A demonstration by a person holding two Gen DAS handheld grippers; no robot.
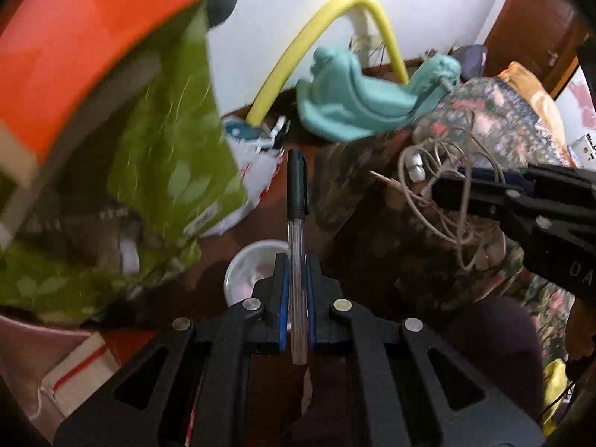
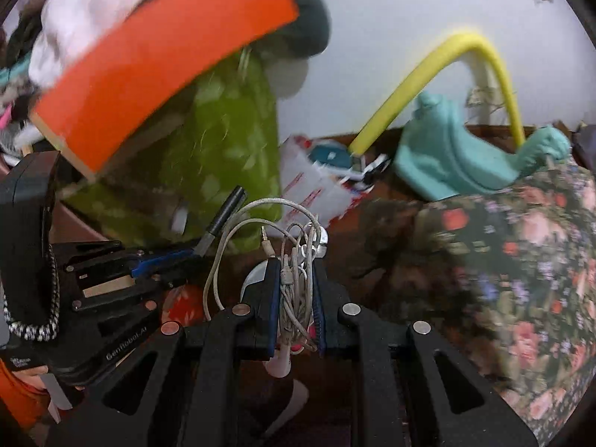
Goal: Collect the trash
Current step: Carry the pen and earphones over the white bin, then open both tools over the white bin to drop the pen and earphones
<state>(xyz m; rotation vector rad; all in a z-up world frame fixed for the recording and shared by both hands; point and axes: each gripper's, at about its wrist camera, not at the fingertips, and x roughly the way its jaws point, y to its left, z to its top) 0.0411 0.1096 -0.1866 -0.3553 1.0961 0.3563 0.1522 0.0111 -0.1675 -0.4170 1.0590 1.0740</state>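
Clear-barrelled pen (image 1: 297, 219): clamped in left gripper (image 1: 297, 279), long axis along its fingers.
Earphone cable (image 2: 294, 272): bunched, clamped in right gripper (image 2: 296, 298).
White cup (image 1: 249, 272): directly beneath both.

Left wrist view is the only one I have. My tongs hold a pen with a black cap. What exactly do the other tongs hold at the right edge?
Observer: The right tongs are shut on a tangled bundle of white earphone cable.
Operator: Is the plug visible?
Observer: Yes, a gold jack plug sticks up above the bundle.
Operator: Anything behind the orange panel?
Observer: Crumpled white cloth lies above the orange panel.
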